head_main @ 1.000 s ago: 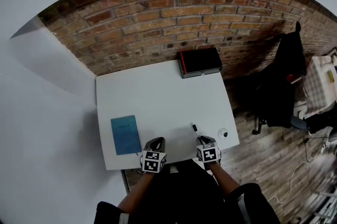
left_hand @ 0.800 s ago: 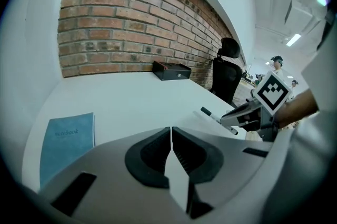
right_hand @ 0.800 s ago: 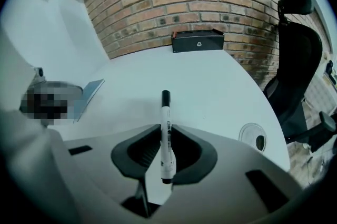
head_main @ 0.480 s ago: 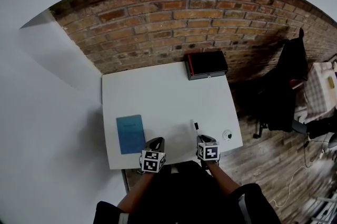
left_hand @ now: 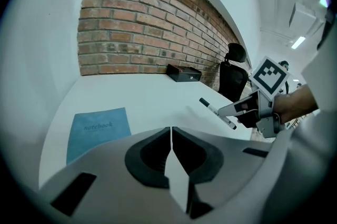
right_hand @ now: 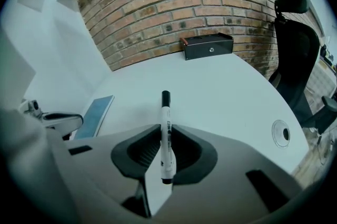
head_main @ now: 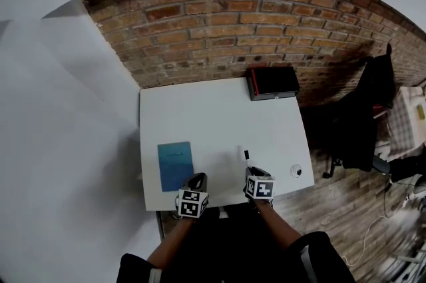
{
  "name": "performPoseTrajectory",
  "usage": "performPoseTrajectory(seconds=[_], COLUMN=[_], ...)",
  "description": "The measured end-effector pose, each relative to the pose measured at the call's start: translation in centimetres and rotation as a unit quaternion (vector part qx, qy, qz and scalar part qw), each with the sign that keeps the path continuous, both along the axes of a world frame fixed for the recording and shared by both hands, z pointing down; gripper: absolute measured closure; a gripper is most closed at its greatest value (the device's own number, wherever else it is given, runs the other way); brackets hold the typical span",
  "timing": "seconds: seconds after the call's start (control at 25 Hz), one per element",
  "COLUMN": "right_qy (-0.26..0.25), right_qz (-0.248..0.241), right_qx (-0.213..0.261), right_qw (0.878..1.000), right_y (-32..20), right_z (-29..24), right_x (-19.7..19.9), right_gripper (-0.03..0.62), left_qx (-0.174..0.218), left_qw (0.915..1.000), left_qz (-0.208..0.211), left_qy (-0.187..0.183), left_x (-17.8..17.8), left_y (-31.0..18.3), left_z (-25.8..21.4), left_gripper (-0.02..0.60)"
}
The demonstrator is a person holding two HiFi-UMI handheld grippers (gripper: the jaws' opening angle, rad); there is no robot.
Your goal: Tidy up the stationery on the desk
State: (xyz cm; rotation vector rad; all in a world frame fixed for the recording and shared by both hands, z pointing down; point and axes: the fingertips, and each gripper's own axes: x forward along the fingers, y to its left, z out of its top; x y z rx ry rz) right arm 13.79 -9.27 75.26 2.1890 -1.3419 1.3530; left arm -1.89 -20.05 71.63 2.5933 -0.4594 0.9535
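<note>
My right gripper is shut on a white marker with a black cap, which sticks forward out of the jaws above the white desk; the same marker shows in the left gripper view. My left gripper is shut with nothing between its jaws, near the desk's front edge. A blue notebook lies flat on the desk's front left, just left of the left gripper. A black box with a red edge sits at the desk's far right corner.
A round cable port is set in the desk near its front right corner. A brick wall stands behind the desk. A black office chair stands to the right, on a wooden floor.
Both grippers have shifted left along the desk's front edge, and the right one has rolled with the marker still in its jaws. The head view has swung, so the desk sits further right.
</note>
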Motion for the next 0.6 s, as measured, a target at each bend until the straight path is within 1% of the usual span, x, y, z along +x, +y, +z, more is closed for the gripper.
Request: performPoseTrajectory(seconds=[0.28,0.6], right_qy=[0.0,-0.006], right_qz=[-0.006,-0.026], right_qx=[0.005,0.009], right_qw=[1.0,1.0], right_y=[-2.8,-5.9], right_z=[0.0,-0.1], right_x=[-2.8,-6.5], right_gripper=[0.517,0.517], left_qx=[0.005,0.008], left_qw=[0.9999,0.9988], left_qz=[-0.015,-0.047], left_qy=[0.003,0.01], left_x=[-2.9,-6.2], left_y=[-1.8,-3.4], left_z=[0.1,-0.1], left_gripper=[0.558,0.558])
